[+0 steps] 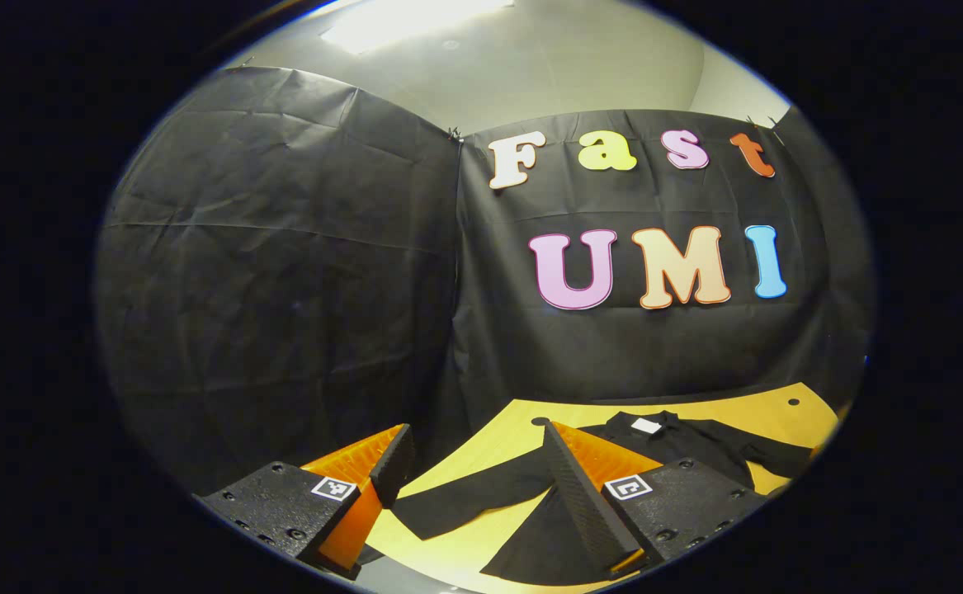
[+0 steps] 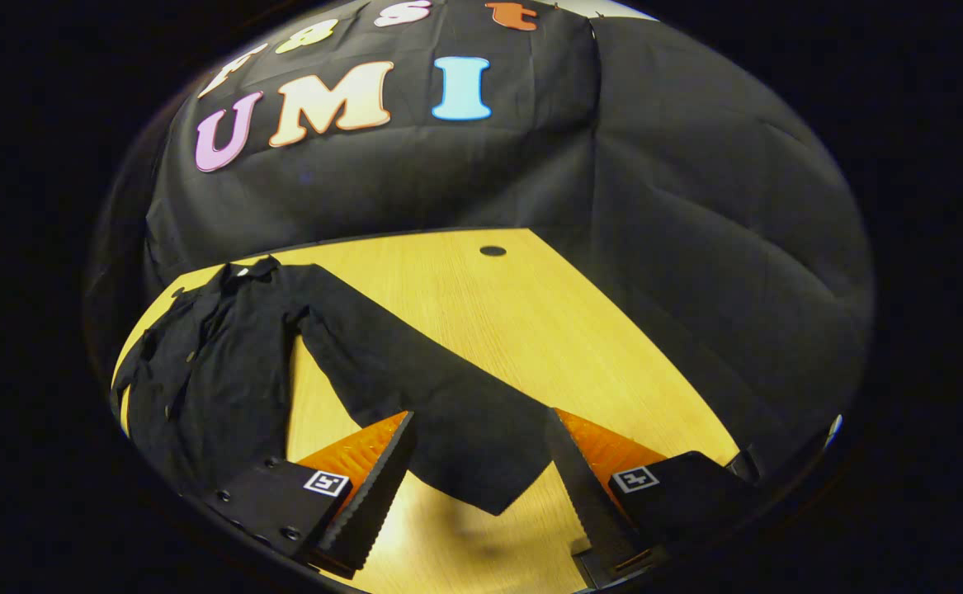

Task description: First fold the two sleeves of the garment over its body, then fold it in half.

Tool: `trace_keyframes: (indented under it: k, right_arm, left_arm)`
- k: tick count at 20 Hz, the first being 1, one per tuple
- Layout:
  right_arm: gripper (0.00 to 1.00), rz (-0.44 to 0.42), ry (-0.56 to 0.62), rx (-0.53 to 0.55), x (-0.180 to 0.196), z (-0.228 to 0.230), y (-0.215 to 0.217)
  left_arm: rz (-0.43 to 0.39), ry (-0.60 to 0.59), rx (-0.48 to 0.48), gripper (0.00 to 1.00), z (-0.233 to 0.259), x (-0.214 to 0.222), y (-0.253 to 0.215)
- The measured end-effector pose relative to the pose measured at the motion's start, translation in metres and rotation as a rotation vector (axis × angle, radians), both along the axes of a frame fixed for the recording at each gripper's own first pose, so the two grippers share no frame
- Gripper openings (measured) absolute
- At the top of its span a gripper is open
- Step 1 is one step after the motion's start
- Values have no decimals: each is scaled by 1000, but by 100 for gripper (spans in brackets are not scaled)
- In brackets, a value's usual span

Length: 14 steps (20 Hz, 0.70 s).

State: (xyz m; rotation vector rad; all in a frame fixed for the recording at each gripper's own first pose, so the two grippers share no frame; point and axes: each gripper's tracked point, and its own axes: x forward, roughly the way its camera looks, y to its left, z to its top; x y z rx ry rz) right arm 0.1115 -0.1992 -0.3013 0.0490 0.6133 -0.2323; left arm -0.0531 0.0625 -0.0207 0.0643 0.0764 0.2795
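A black long-sleeved shirt (image 2: 209, 363) lies flat on the wooden table (image 2: 481, 313), collar toward the back wall, both sleeves spread out to the sides. In the right gripper view one sleeve (image 2: 440, 412) runs toward me, its cuff end lying between the open fingers of my right gripper (image 2: 481, 487), which hovers just above it. In the left gripper view the other sleeve (image 1: 456, 499) stretches left from the shirt body (image 1: 687, 450), and my left gripper (image 1: 473, 495) stands open above that sleeve's end. Neither gripper presses on the cloth.
The table (image 1: 770, 412) is light wood with a small dark hole (image 2: 493, 250) near its back edge. Black cloth walls close in the back and both sides. Bare wood lies to the right of the shirt in the right gripper view.
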Motion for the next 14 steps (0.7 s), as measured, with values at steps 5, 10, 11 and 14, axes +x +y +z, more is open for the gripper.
trace_keyframes:
  k: [5,10,11,14]
  right_arm:
    - [100,-34,56,37,8,-27,-10]
    - [100,-20,124,28,10,-51,-16]
    - [99,-13,136,24,8,-54,-16]
    - [98,-2,142,28,10,-56,-16]
  left_arm:
    - [14,10,13,92,-2,-1,6]
    - [25,12,9,95,-3,-3,10]
    - [26,13,8,94,-3,-3,10]
    - [24,20,7,94,-6,-4,9]
